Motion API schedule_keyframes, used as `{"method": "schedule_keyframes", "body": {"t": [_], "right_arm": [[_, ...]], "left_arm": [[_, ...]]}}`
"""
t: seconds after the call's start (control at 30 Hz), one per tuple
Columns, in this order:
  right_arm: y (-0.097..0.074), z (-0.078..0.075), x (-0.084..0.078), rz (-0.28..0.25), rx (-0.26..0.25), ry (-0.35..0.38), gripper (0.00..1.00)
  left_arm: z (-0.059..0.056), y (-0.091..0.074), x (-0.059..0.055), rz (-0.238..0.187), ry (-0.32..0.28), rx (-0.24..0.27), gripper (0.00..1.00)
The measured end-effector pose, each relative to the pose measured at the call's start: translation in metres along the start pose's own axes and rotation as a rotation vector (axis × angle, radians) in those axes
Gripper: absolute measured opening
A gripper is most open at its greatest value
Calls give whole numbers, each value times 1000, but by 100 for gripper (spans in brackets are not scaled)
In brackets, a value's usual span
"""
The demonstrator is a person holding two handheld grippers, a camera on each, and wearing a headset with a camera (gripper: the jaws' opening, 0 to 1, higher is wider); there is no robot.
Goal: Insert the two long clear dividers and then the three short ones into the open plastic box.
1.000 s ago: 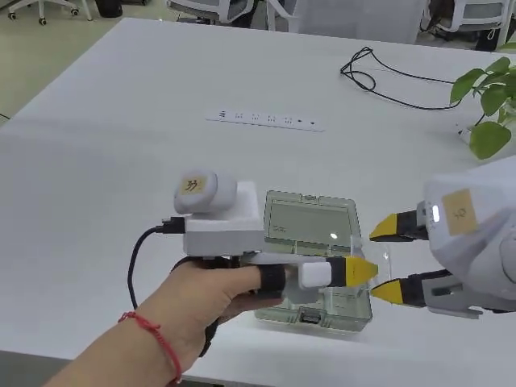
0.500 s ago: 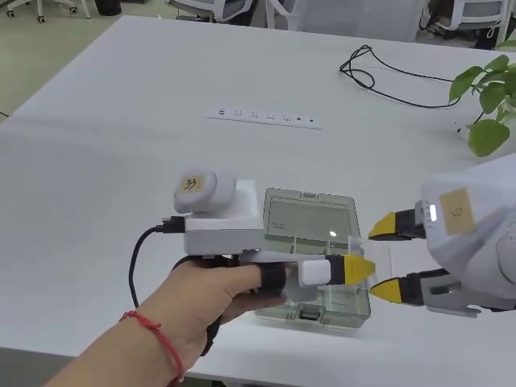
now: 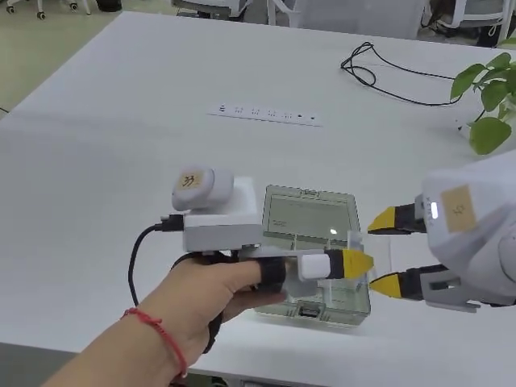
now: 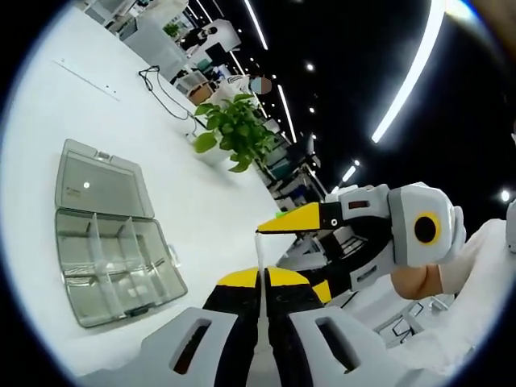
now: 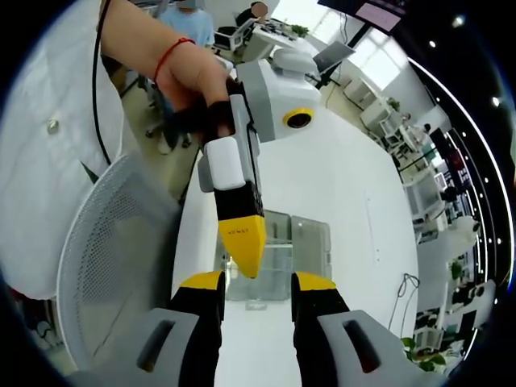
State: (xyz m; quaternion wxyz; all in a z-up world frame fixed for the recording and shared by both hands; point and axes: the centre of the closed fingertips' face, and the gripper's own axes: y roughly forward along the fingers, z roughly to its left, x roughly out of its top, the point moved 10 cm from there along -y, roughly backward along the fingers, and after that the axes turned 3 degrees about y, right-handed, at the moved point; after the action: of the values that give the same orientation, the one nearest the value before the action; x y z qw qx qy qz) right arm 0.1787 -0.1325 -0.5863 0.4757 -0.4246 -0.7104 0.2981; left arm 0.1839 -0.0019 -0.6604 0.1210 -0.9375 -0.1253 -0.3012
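Note:
The open clear plastic box (image 3: 355, 302) lies near the table's front edge, its lid (image 3: 310, 216) folded back. In the left gripper view the box (image 4: 113, 262) has clear dividers standing in its base. My left gripper (image 3: 363, 262) is shut on a thin clear divider (image 4: 259, 254), held edge-on above the box's right end. The divider (image 3: 379, 251) sticks out between the yellow fingers (image 3: 387, 282) of my right gripper (image 3: 383, 251), which is open around it. In the right gripper view the left gripper's yellow tip (image 5: 243, 240) sits between my open right jaws, above the box (image 5: 310, 242).
A white power strip (image 3: 266, 115) lies mid-table, with a black cable (image 3: 379, 81) at the back right. A green plant (image 3: 488, 93) stands at the right edge. Office chairs (image 3: 476, 16) line the far side. A mesh chair back (image 5: 113, 258) shows under the table's edge.

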Motion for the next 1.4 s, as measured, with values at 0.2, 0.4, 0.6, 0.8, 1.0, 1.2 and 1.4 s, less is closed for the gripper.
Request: {"method": "schedule_keyframes", "body": {"t": [0.2, 0.4, 0.6, 0.8, 1.0, 1.2, 1.4], "right_arm": [[-5, -7, -1, -22, 1, 21, 34], [-14, -17, -5, -104, 78, 137, 33], [-24, -25, -7, -181, 223, 222, 27], [-25, -29, -11, -204, 356, 254, 21], [-22, -31, -9, -231, 465, 295, 16], [-19, -26, -3, -234, 549, 291, 12], [-16, -23, -3, -226, 585, 294, 7]], "left_arm": [[2, -1, 1, 11, 55, 5, 0], [-2, -3, 2, 46, 298, -37, 0], [-7, -6, 1, 88, 482, -87, 0], [-12, -11, 1, 96, 621, -145, 0], [-20, -15, 1, 82, 666, -211, 0], [-24, -15, 0, 86, 687, -243, 0], [-27, -17, -1, 83, 699, -258, 0]]}}
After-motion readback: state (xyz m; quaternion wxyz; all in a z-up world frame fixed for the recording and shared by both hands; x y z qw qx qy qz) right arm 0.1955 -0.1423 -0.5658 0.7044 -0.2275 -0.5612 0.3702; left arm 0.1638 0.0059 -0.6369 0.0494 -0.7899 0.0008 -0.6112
